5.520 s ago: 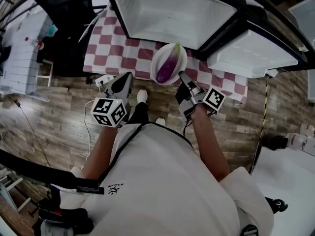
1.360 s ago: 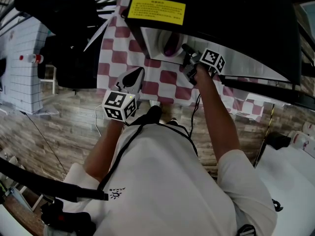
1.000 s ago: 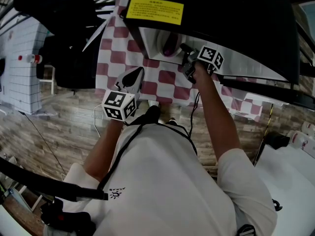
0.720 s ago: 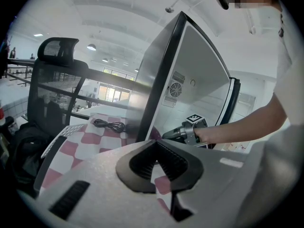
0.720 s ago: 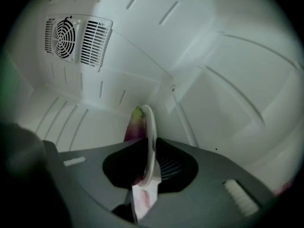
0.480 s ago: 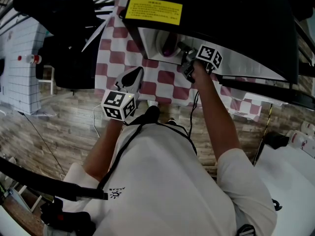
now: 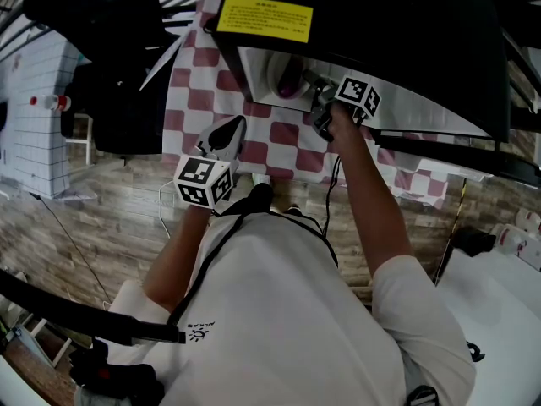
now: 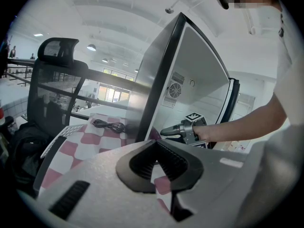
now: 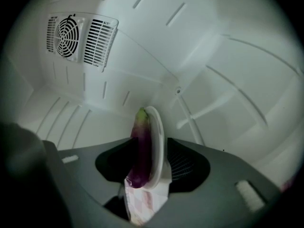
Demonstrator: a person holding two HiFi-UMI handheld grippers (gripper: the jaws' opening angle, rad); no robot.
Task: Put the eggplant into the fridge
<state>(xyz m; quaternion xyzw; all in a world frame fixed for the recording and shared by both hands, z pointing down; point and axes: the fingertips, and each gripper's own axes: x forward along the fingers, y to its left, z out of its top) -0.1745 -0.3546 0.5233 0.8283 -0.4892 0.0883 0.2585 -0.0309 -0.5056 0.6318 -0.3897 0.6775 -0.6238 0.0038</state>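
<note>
Two grippers: a person holds one in each hand; the right reaches into the fridge (image 9: 213,56), the left stays outside it.
Eggplant (image 9: 138,151): dark glossy purple, long and slightly plump, with a pale green cap at its far end.
Where it lies: on a white plate (image 9: 156,146) inside the fridge's white compartment; the head view shows it just within the opening, under the black top.
Plate: round, seen edge-on in the right gripper view; I cannot tell whether it rests on the fridge floor.
Right gripper (image 9: 149,144): jaws have just been opening and now stand wide apart, with the plate's near edge and the eggplant between them and a gap beside the plate on one side.
Left gripper (image 8: 156,144): jaw tips together, nothing between them, above the checkered cloth (image 7: 199,91).
Fridge: ribbed white walls, a fan vent (image 9: 80,34) on the back, a yellow label (image 7: 264,17) on top.
</note>
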